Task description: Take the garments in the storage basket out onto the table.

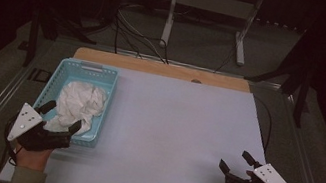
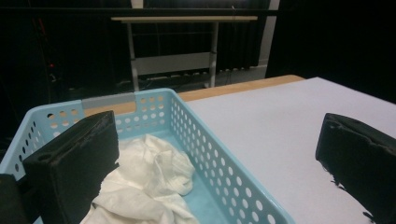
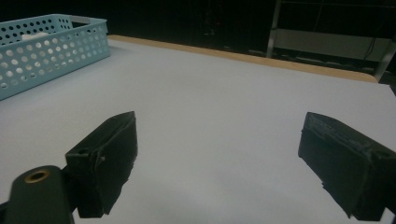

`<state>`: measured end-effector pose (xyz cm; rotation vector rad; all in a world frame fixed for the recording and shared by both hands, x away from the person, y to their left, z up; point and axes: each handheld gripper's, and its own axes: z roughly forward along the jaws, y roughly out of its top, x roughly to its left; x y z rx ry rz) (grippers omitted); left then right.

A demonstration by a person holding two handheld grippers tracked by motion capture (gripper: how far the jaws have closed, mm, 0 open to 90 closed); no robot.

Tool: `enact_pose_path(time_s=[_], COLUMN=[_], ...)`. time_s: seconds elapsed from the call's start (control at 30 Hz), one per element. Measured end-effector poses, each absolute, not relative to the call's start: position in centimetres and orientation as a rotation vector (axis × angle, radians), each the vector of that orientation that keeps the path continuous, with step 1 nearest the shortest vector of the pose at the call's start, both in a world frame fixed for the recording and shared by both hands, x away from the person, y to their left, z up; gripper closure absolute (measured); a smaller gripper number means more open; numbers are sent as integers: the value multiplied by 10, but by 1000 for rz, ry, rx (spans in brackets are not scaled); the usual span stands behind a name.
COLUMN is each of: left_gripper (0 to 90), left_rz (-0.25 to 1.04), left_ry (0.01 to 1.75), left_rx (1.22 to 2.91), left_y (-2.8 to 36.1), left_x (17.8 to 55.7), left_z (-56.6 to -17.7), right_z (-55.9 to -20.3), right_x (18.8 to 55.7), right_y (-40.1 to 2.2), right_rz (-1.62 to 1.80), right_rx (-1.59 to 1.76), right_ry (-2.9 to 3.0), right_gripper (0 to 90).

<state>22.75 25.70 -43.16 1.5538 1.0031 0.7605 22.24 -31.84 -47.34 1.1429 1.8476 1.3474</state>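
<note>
A light blue perforated basket stands at the table's left with a crumpled white cloth inside. My left gripper hovers open over the basket's near end with nothing between its fingers. In the left gripper view, the left gripper has the basket wall running between the jaws, and the cloth lies by the left jaw. My right gripper is open and empty near the table's front right. In the right gripper view, the right gripper looks over bare table, with the basket far left.
A pale sheet covers the table, and a wooden strip shows along its far edge. Beyond stand a metal table frame and floor cables. Metal rails run beside the table.
</note>
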Motion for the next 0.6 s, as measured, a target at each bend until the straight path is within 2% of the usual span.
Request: enact_pose_path(time_s=[0.6], left_gripper=[5], left_rz=[745], left_ry=[1004], left_rx=[1534], left_y=[267], left_x=[229], left_z=[-426], right_z=[-473], right_x=[221], right_y=[-318], right_rz=[1343], right_rx=[1136], right_ry=[1844], right_gripper=[119])
